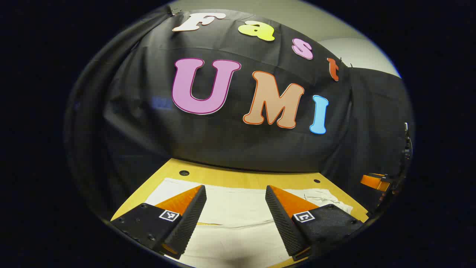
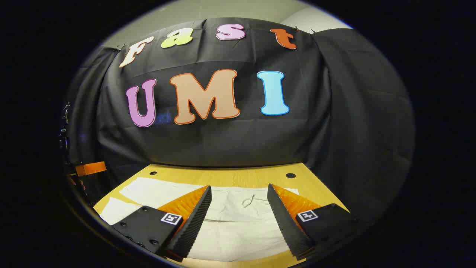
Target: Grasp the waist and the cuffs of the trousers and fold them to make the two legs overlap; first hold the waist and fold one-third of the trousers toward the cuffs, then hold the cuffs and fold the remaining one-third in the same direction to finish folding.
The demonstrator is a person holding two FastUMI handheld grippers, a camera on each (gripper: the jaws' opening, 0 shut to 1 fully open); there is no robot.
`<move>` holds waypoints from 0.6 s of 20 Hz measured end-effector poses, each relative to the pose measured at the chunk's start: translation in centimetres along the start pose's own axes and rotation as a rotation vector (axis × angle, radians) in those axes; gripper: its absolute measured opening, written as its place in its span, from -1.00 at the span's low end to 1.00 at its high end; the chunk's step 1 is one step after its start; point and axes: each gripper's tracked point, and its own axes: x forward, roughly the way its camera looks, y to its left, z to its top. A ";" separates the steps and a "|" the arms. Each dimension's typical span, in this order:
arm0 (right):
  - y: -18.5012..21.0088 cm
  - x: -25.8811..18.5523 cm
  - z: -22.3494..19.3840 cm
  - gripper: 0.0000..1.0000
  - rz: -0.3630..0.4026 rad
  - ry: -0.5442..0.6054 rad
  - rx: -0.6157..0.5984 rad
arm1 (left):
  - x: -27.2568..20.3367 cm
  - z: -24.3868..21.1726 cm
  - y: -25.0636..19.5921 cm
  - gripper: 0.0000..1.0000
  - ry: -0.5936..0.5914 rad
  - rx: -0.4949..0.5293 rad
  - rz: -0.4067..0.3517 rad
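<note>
- Looking down both views, I saw the trousers (image 2: pixel 238 223) spread flat on the tabletop (image 2: pixel 223 175), long axis running crosswise under both tools.
- Drawstring (image 2: pixel 251 201) marked the waist, nearer my right hand-held gripper (image 2: pixel 238 219).
- Left hand-held gripper (image 1: pixel 236 219) sat toward the cuffs.
- Both hung agape above the cloth, gripping nothing.

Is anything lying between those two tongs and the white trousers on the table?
Nothing visible is. The left tongs and the right tongs both hang open over the trousers, spread flat on the wooden table. Only the drawstring lies on the cloth, and that belongs to the trousers.
</note>
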 end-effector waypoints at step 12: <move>3.0 1.8 -0.1 0.93 0.069 0.011 -0.032 | -0.9 -0.3 2.3 0.89 0.001 0.019 0.067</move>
